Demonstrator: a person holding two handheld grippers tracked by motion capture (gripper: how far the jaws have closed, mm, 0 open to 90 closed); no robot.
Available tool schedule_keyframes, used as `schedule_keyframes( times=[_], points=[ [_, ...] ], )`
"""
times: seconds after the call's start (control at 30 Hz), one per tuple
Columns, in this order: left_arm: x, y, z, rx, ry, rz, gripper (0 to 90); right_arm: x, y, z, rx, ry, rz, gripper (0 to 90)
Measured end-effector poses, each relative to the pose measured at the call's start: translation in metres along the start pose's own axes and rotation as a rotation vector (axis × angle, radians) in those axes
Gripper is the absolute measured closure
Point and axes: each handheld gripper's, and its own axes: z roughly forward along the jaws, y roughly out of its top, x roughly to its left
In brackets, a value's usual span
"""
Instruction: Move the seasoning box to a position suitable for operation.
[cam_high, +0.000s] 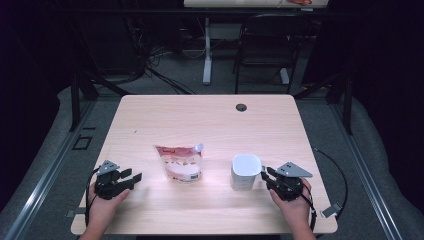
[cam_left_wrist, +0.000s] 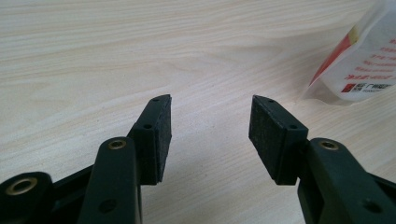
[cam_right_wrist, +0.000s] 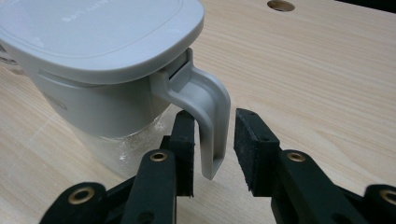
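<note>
A white lidded jug stands right of centre on the wooden table. Its grey handle points toward my right gripper. In the right gripper view the handle hangs between the jaws of that gripper: the left pad lies close against it and a gap shows at the right pad. A white and red spouted pouch lies flat at the table's middle. My left gripper rests near the front left, open with nothing between its jaws. The pouch's corner shows off to its right.
A round cable hole sits near the table's far edge. Beyond the table stand a black chair and another desk's leg, with cables on the floor. Dark frame posts flank the table.
</note>
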Motion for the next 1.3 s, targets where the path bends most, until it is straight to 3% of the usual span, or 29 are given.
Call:
schedule_keyframes(
  times=[0.27,0.53,0.7,0.8,0.9,1.03,1.07,1.17,1.3],
  points=[
    [0.001,-0.001,-0.001,0.001,0.002,-0.006,50.0,0.005,0.006,-0.012,0.031,-0.006,0.021,65.9],
    [0.002,-0.003,-0.002,0.0,0.003,-0.016,50.5,0.007,0.015,-0.026,-0.001,-0.034,0.021,59.7],
    [0.0,-0.002,-0.003,-0.006,-0.004,-0.018,50.5,0.0,0.028,-0.03,-0.017,-0.019,0.056,64.9],
    [-0.002,-0.001,-0.002,0.0,-0.008,-0.006,50.5,-0.006,0.048,-0.033,-0.018,-0.024,0.049,71.0],
    [-0.002,-0.001,-0.001,0.01,-0.009,-0.005,50.8,-0.008,0.058,-0.032,-0.002,-0.022,0.043,74.7],
    [0.0,-0.002,0.001,0.009,0.002,-0.012,51.1,-0.01,0.074,-0.026,0.03,0.006,0.083,82.6],
    [0.002,-0.003,0.0,0.019,0.001,-0.017,51.2,-0.012,0.08,-0.023,0.059,0.023,0.092,86.1],
    [0.003,-0.004,-0.001,0.019,0.004,-0.019,51.4,-0.014,0.086,-0.021,0.085,0.031,0.088,90.0],
    [0.005,-0.005,-0.001,0.024,0.008,-0.019,51.5,-0.011,0.089,-0.023,0.104,0.02,0.046,90.0]
  ],
)
